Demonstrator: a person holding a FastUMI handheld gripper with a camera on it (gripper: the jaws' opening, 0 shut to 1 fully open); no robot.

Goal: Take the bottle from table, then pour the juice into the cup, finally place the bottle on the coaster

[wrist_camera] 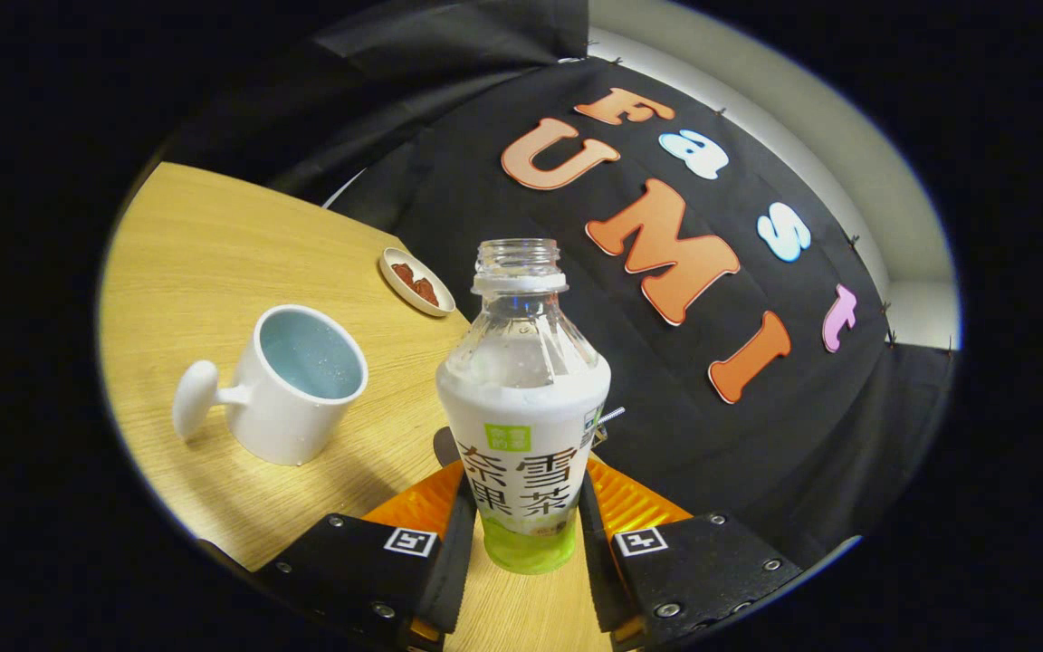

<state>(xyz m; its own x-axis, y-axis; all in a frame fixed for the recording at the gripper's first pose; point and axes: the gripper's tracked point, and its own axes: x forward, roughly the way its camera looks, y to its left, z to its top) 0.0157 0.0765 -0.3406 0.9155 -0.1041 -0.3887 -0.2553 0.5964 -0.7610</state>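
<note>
1. Bottle (522,398) sits clamped between my gripper (521,534) fingers, cap off, upright so nothing spills yet.
2. Cup (291,385) waits on the table (205,254) just off to the side, mouth up, handy for tipping.
3. Small dish (416,282) sits beyond.

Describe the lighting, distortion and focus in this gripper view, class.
Gripper view: fisheye bends the table edge; soft overhead light, faint shadow beside the cup; the bottle, held between the gripper jaws, is sharp, with glare on its clear neck.
</note>
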